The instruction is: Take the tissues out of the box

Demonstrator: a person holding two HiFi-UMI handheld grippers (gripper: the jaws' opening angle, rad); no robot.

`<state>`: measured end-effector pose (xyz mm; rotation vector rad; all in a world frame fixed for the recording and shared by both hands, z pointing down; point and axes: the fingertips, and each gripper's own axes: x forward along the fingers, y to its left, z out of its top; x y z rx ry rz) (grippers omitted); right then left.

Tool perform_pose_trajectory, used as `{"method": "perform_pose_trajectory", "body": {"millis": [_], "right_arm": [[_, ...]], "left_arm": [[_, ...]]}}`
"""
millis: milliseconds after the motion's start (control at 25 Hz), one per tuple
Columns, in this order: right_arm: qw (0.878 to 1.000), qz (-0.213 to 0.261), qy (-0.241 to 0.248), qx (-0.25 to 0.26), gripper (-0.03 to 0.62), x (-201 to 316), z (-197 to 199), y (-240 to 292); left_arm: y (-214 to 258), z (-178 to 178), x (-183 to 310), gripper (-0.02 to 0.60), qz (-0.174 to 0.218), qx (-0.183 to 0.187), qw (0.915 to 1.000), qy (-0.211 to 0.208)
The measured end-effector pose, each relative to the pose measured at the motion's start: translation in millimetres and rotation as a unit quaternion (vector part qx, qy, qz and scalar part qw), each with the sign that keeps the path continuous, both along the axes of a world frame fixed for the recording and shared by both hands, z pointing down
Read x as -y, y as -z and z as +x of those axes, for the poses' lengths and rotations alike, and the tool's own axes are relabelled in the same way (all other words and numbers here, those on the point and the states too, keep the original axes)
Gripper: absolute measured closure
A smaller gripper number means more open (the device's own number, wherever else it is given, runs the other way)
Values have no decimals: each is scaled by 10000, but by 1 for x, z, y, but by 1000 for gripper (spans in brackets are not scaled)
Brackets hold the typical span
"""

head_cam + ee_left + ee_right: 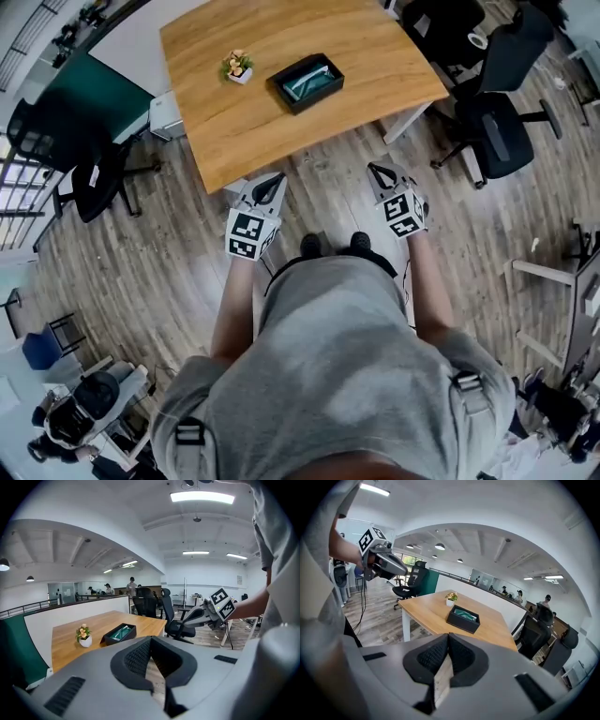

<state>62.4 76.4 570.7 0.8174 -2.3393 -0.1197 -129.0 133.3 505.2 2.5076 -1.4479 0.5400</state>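
While the left gripper [267, 190] is hovering in front of the person's body with its jaws pressed together on nothing, the right gripper [380, 172] is doing the same, its pads meeting and carrying nothing. Both are pointing forward and somewhat down over the floor [328, 192], short of the near edge of the wooden table [272, 141]. The black box [317, 101] is sitting well ahead of them on the tabletop. In the head view it is lying roughly between the two lines of reach, so neither gripper is clearly nearer. Its long axis is running across the person's front, slightly slanted, with one long wall facing the grippers. The tissues [307, 82] are showing as a teal pack lying inside the open top, so the coming reach looks like one forward and down from above. A small flower pot [238, 67] is standing just beside the box on the left. Only the black-and-white squares on the marker cubes [246, 234] are showing as print. Any writing on the pack is too small to read.
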Motion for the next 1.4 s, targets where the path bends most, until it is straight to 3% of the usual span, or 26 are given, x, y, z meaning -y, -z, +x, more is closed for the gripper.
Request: {"method": "perform_pose_trajectory", "body": {"millis": [480,960,1400], "right_arm": [[9982,118,-564,160,588,-20,-10,1],[9982,162,-546,176,574,-24,-25,3],[9978,215,-551,304,504,-28,-35,11]], "left_arm": [[-1,-13,-5,561,93,-110,9989,-451],[-1,-27,-12,558,148,-250,9983,-509],[11,-34,-15,540,322,-515,9965,-573]]}}
